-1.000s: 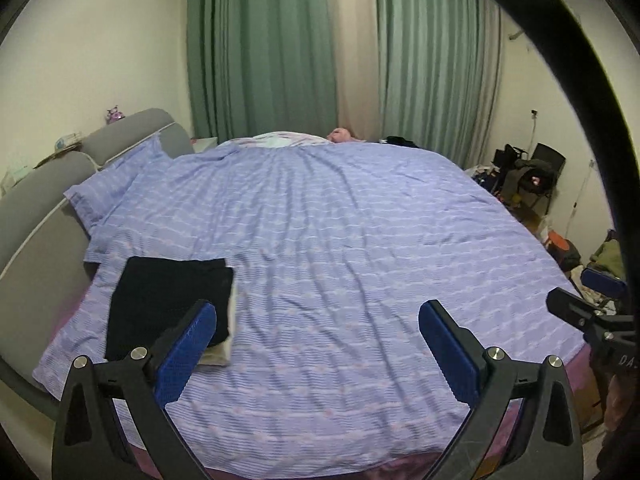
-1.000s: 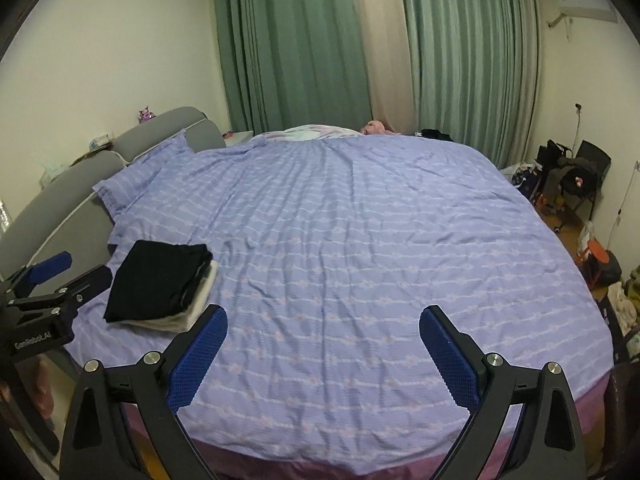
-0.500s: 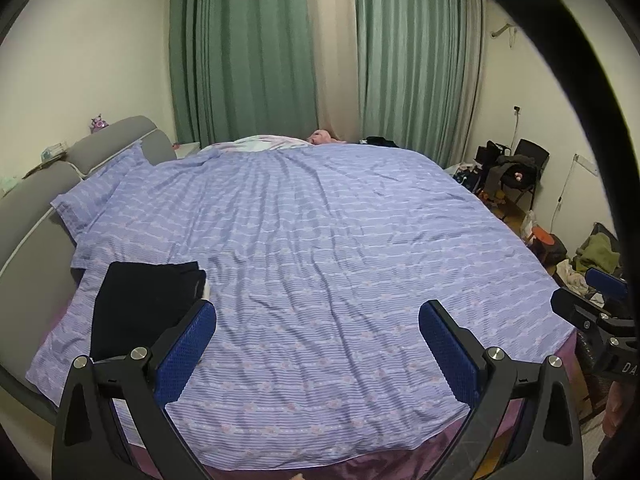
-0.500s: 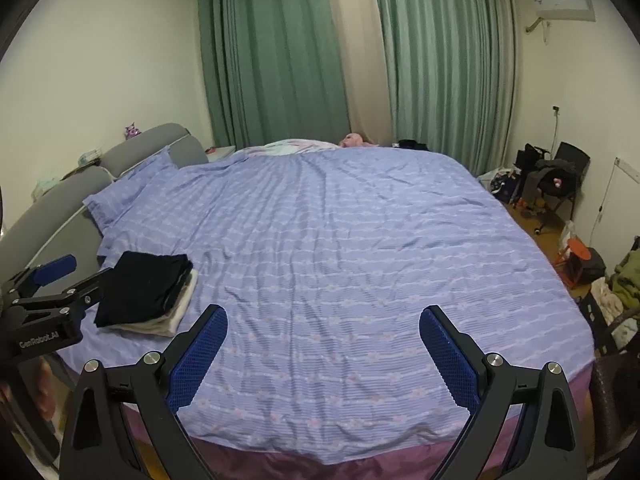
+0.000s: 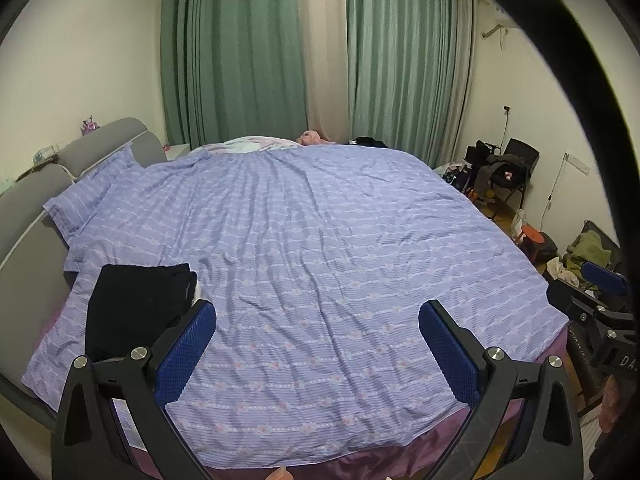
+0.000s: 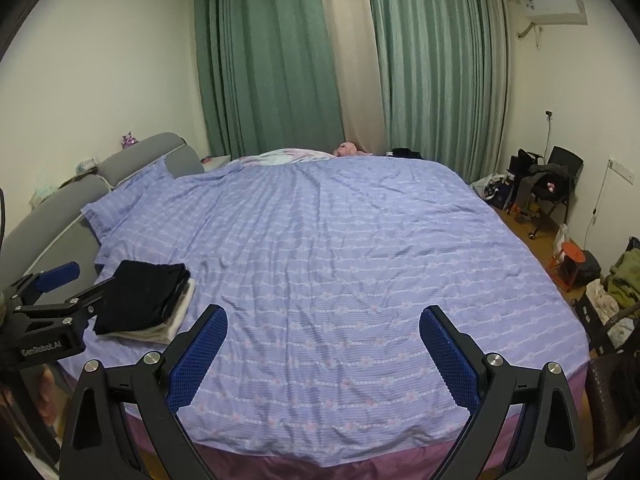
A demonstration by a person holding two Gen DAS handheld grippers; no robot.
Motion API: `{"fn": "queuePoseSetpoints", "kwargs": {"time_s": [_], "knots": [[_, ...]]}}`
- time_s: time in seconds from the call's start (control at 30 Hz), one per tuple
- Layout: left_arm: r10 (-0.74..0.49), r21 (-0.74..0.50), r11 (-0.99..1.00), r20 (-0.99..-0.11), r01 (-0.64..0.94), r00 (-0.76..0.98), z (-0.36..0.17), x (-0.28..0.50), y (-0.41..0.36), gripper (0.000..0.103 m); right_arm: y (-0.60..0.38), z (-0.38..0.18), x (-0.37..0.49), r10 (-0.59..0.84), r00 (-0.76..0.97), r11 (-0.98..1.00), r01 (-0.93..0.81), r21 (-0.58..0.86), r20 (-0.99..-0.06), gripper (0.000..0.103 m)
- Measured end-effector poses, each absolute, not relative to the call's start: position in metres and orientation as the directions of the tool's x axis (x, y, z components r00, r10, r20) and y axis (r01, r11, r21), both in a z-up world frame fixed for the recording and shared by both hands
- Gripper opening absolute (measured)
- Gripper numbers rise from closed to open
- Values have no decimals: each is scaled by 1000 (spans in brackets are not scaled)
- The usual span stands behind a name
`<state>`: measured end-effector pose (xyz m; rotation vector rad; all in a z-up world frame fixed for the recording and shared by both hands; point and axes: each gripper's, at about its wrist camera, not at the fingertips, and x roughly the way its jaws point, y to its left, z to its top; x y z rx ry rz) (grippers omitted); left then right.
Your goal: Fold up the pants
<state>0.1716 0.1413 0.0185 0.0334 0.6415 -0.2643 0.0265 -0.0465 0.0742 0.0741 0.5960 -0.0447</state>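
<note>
Folded black pants lie on top of a folded white garment at the near left of the bed; they also show in the right wrist view. My left gripper is open and empty, held above the bed's near edge, right of the pile. My right gripper is open and empty, further right and back from the bed. Each gripper shows at the edge of the other's view: the left gripper and the right gripper.
A purple striped duvet covers the bed. A grey headboard stands at the left with a pillow. Green curtains hang behind. A chair with clothes, an orange stool and clutter stand at the right.
Both grippers have pulled back and up from the bed, so the bed and the folded pile look smaller and lower. Both jaws stay open.
</note>
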Motion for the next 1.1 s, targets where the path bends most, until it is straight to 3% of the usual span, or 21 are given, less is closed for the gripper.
{"fn": "queuePoseSetpoints", "kwargs": {"time_s": [1.1], "knots": [[-182, 7, 973, -598, 231, 781, 18, 161, 132, 103, -54, 76, 15, -41, 826, 997, 72, 32, -563, 97]]}}
